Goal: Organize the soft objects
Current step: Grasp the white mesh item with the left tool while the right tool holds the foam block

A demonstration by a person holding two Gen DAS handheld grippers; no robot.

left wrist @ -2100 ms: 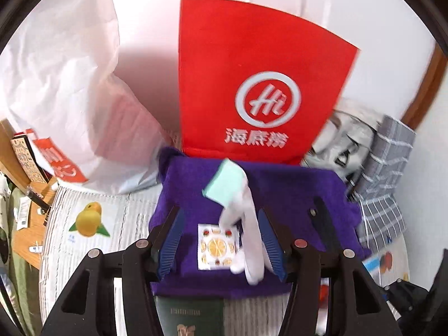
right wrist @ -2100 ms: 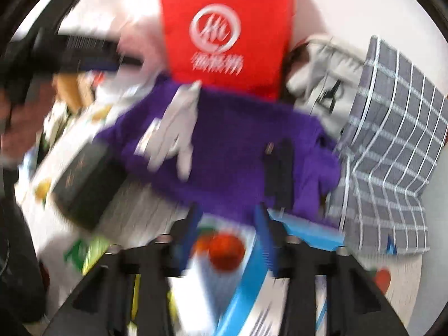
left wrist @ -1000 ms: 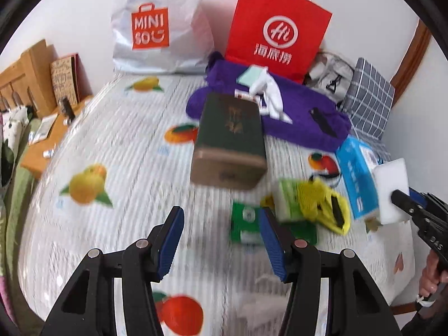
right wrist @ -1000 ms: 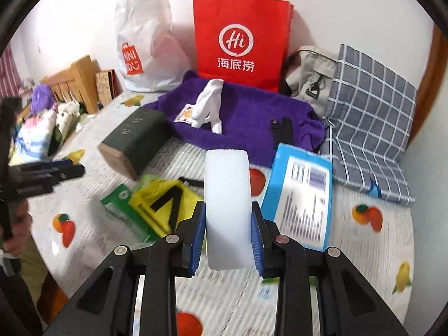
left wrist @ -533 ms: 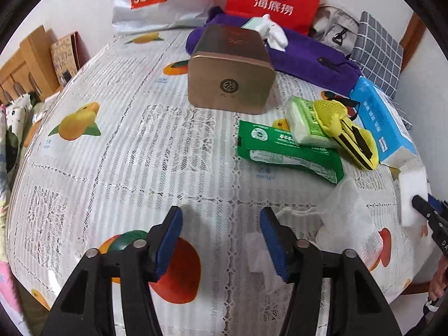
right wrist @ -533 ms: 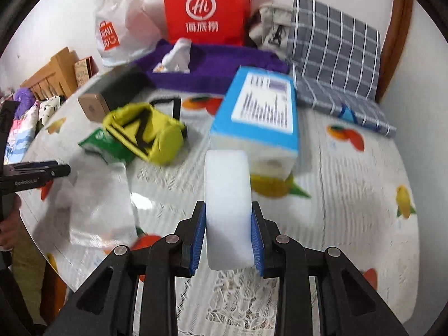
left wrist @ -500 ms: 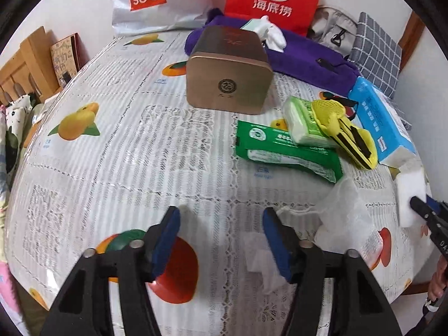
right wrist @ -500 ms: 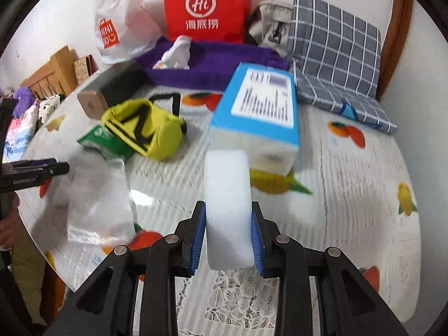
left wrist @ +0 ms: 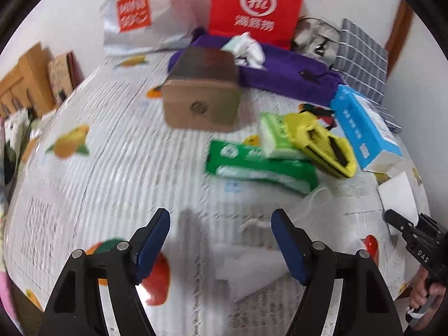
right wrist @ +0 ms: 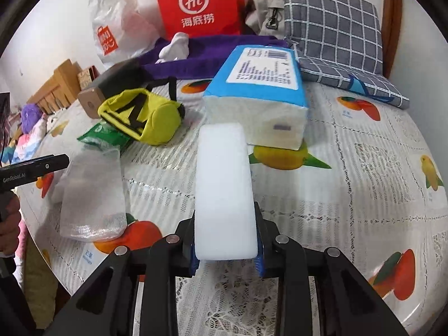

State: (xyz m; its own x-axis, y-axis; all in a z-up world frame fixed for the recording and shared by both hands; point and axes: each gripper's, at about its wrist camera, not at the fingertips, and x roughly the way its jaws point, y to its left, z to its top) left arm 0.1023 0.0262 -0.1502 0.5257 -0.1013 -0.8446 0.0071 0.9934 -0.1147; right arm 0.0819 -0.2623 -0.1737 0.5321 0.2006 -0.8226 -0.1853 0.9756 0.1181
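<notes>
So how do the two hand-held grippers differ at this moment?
The left hand-held gripper has its jaws wide apart, just been opening, with nothing pressed between the pads; the right hand-held gripper is clamped on a white sponge block. The left hovers over a clear mesh pouch, the right over bare tablecloth. Both have blue pads and point down at the table.

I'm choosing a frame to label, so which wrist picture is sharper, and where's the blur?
Right wrist view: sharp, the white foam block and blue tissue pack crisp. Left wrist view: motion-smeared throughout, worst on the patterned tablecloth. Both views bend at the edges.
</notes>
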